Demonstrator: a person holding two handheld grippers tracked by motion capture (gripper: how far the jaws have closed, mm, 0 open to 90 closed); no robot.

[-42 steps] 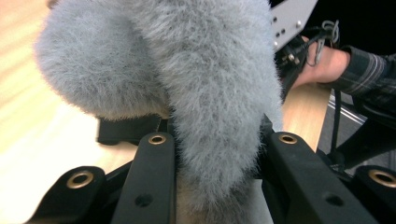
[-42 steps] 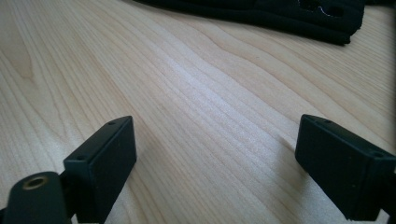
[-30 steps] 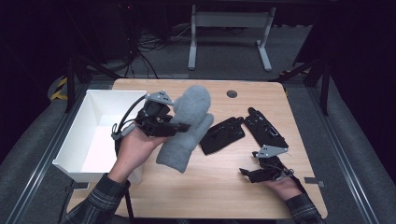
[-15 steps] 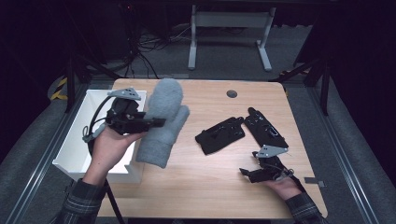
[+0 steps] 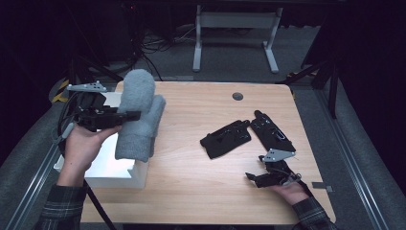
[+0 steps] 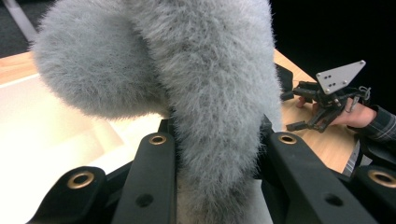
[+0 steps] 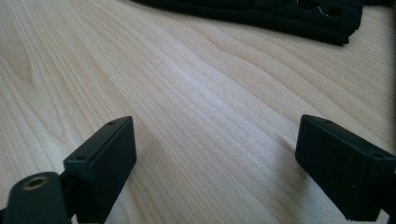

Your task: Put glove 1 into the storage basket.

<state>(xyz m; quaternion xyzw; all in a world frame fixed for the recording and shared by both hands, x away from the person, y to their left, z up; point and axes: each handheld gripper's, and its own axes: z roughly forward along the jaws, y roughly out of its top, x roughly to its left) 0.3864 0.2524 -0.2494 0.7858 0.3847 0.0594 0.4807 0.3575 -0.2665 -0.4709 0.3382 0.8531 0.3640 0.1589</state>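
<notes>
One grey fuzzy mitten [image 5: 139, 117], clamped in the left tool [image 5: 125, 115], has travelled toward 9 o'clock since the earlier frames and now hangs over the white bin [image 5: 111, 167] at the table's [image 5: 201, 191] left edge. Bin interior mostly hidden behind mitten and hand. Mitten's long axis runs 12 to 6, rounded tip at 12. Right tool [image 5: 253, 178] unmoved at 4 o'clock, jaws wide, empty, near two black gloves [image 5: 226, 139].
</notes>
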